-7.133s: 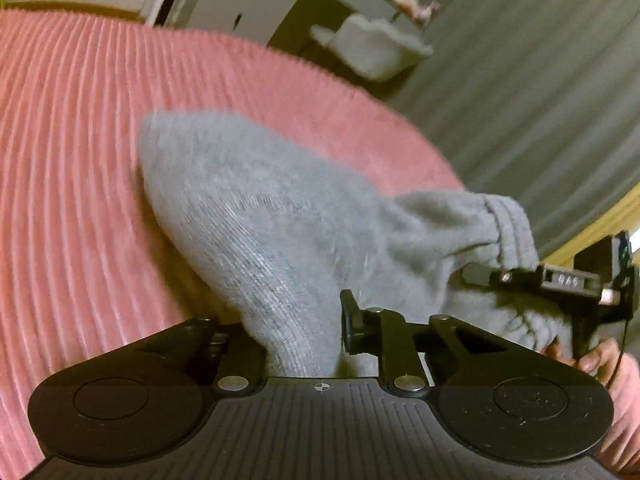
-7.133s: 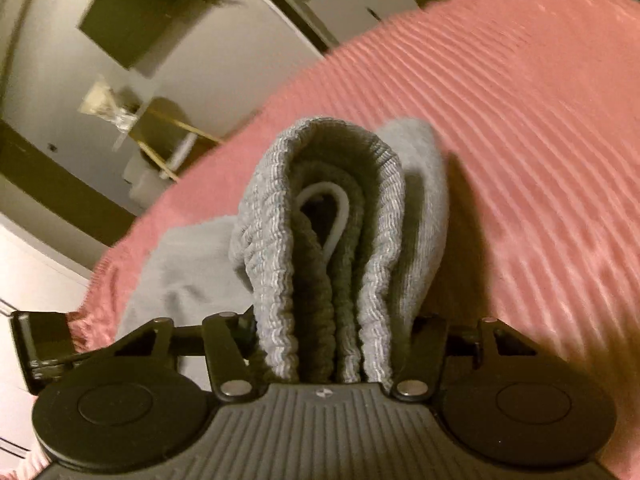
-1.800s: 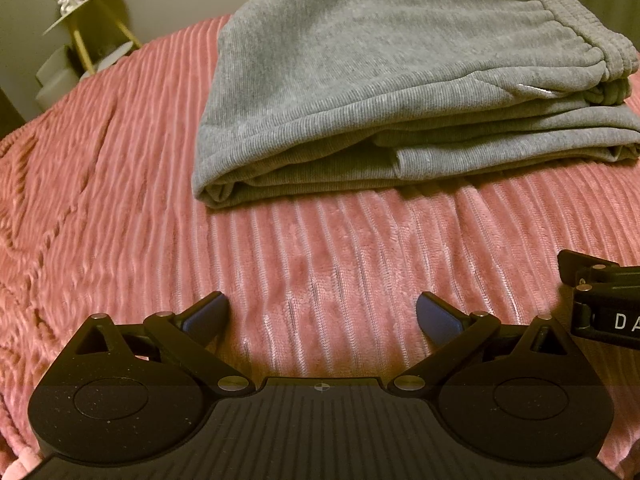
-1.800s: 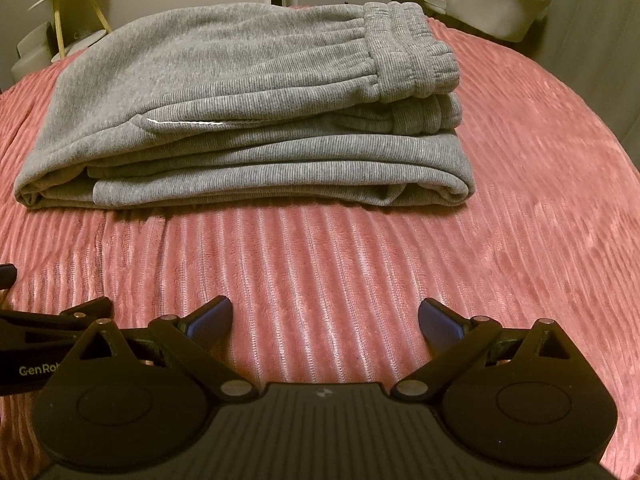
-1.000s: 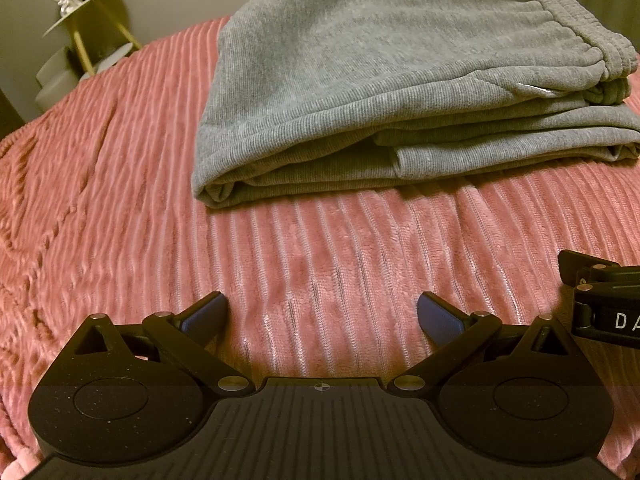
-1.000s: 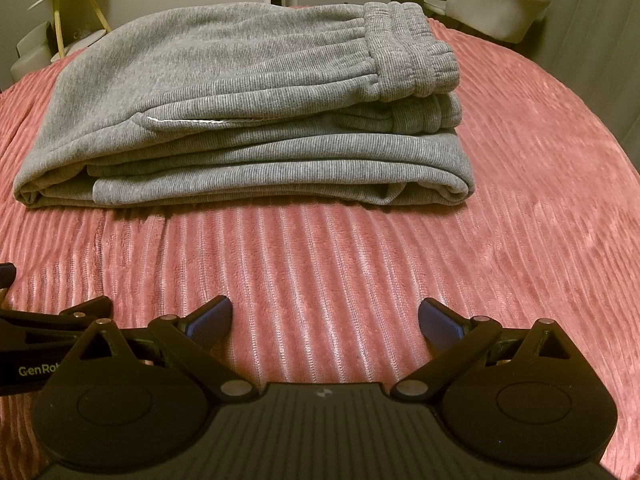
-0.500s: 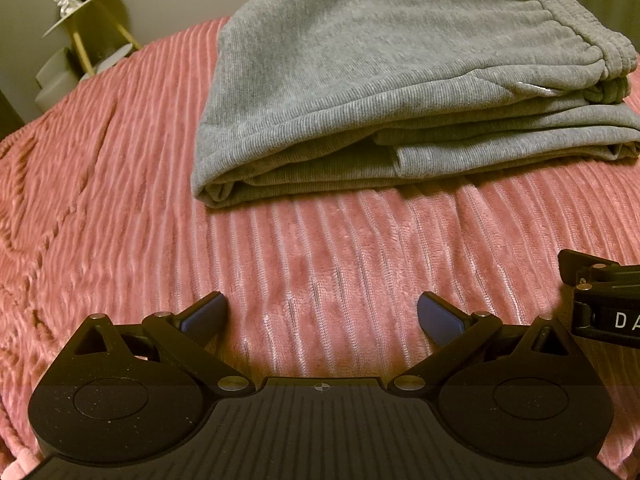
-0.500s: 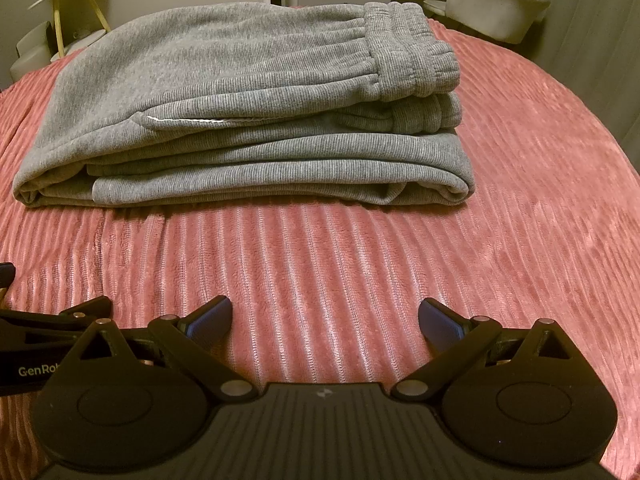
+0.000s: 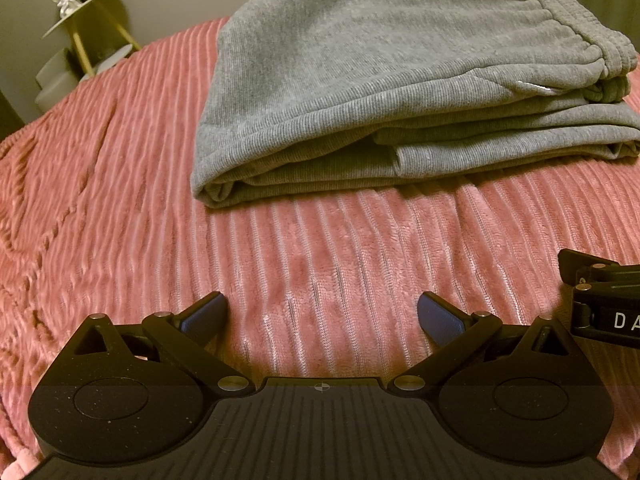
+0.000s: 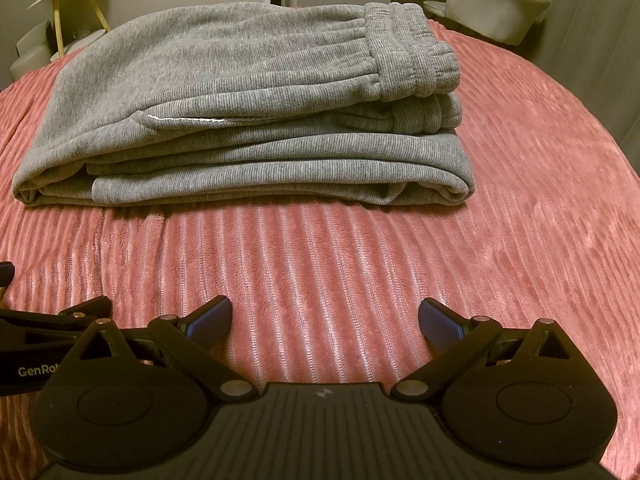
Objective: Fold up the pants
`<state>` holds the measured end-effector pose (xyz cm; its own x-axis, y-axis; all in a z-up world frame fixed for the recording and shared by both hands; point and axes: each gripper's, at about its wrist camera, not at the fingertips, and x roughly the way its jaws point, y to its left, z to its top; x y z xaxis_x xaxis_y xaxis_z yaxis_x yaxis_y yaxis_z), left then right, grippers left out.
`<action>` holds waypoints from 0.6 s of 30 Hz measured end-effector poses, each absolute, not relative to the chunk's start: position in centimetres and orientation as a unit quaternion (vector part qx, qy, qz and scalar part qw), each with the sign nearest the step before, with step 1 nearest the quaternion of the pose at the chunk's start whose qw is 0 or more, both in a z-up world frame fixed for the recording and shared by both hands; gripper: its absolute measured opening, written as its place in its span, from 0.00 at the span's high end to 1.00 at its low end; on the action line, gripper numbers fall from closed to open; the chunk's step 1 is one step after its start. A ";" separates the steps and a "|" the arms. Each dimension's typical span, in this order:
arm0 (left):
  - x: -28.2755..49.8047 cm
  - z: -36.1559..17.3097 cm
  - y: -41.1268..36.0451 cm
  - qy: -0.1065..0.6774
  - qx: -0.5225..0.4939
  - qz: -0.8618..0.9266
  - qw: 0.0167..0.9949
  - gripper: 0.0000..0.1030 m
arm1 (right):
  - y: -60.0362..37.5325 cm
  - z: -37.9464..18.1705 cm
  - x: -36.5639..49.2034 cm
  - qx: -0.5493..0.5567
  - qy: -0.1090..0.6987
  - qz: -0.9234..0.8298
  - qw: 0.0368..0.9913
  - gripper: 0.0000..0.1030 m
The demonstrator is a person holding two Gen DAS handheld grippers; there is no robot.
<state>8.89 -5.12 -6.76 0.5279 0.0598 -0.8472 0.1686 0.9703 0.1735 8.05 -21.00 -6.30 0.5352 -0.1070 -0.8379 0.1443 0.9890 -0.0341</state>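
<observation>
1. We see the grey pants (image 10: 224, 120) lying folded into a compact stack in the middle of the bed, on its pink ribbed bedspread (image 10: 340, 264), on the far side of both grippers.
2. Our left gripper (image 9: 320, 316) hangs low over bare bedspread with its jaws spread wide and nothing between them; our right gripper (image 10: 324, 320) does the same, just beside it and well short of the stack.
3. We judge the fabric to be a thick, soft knit: limp, light enough for one gripper, not fragile, with a ribbed texture that should resist slipping.
4. The layers are loose on one another, so we expect a pinch on the top layer alone to peel the fold open.
5. The elastic waistband (image 10: 408, 52) sits at the far right on top; it is the bulkiest, firmest edge to take hold of.
6. To shift the whole stack we would rather bite the rounded folded edge at the near left (image 10: 36, 188), catching every layer.
7. We judge the folding essentially done.
</observation>
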 end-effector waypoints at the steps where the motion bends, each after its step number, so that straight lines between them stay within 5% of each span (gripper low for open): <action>1: 8.9 -6.8 -5.1 0.485 0.118 -0.031 0.866 0.00 | -21.1 -6.3 8.0 0.020 0.477 -0.072 0.876 0.03; 18: 8.8 -6.8 -5.2 0.485 0.118 -0.031 0.866 0.00 | -20.9 -6.3 7.9 0.019 0.476 -0.073 0.876 0.03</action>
